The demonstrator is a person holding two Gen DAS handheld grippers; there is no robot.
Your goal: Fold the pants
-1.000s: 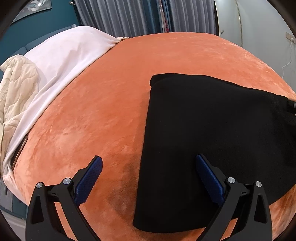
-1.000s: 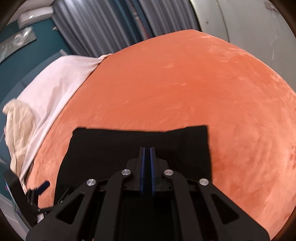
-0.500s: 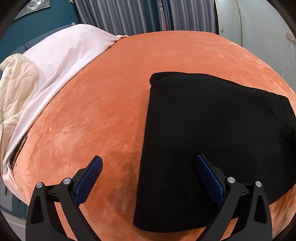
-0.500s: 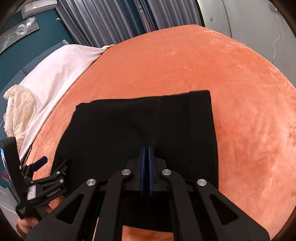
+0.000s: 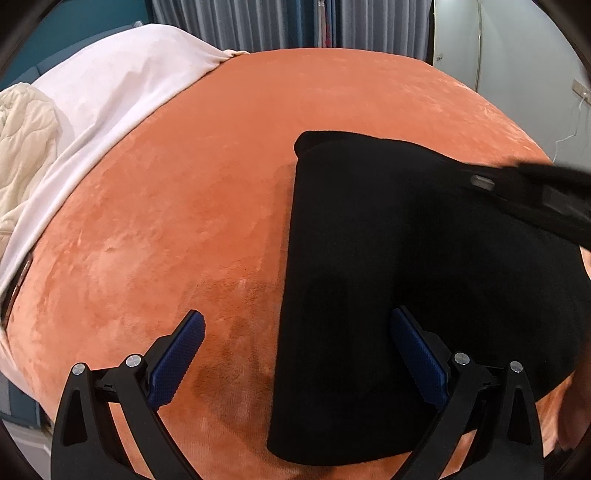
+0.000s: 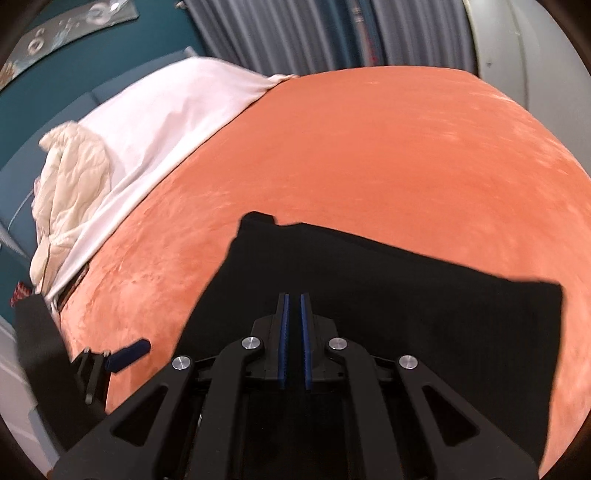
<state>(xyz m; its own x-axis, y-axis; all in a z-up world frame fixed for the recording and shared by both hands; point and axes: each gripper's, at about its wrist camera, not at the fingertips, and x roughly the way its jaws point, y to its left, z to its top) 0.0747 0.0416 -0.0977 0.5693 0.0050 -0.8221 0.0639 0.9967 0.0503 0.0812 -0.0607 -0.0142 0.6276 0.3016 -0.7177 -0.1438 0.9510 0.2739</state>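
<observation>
Left wrist view: the black pants [image 5: 424,295], already folded into a compact dark block, are seen lying flat on the orange velvet bed cover [image 5: 192,206], to the right of centre. The left gripper [image 5: 295,354] is held above the near end of the bed with its jaws spread wide apart; its blue pads [image 5: 177,354] are seen at either side, the left pad over bare orange cover and the right pad over the black cloth, and nothing is gripped between them. The blurred black frame of the right gripper [image 5: 532,192] is seen entering from the right edge, above the far right part of the pants. A white sheet [image 5: 110,96] and a cream quilted blanket [image 5: 26,140] are seen at the upper left, with grey curtains [image 5: 258,22] behind the bed.

Right wrist view: the right gripper [image 6: 294,321] is shown with its two blue pads [image 6: 282,332] drawn nearly together, only a thin slit being left between them, and no cloth is seen caught there. The pants [image 6: 406,295] are spread directly beneath and beyond its fingertips. The left gripper [image 6: 122,354] is visible at the lower left, over the orange cover [image 6: 369,155], just beside the pants' left edge. The sheet [image 6: 173,107] and blanket [image 6: 70,177] are again seen at the left.
</observation>
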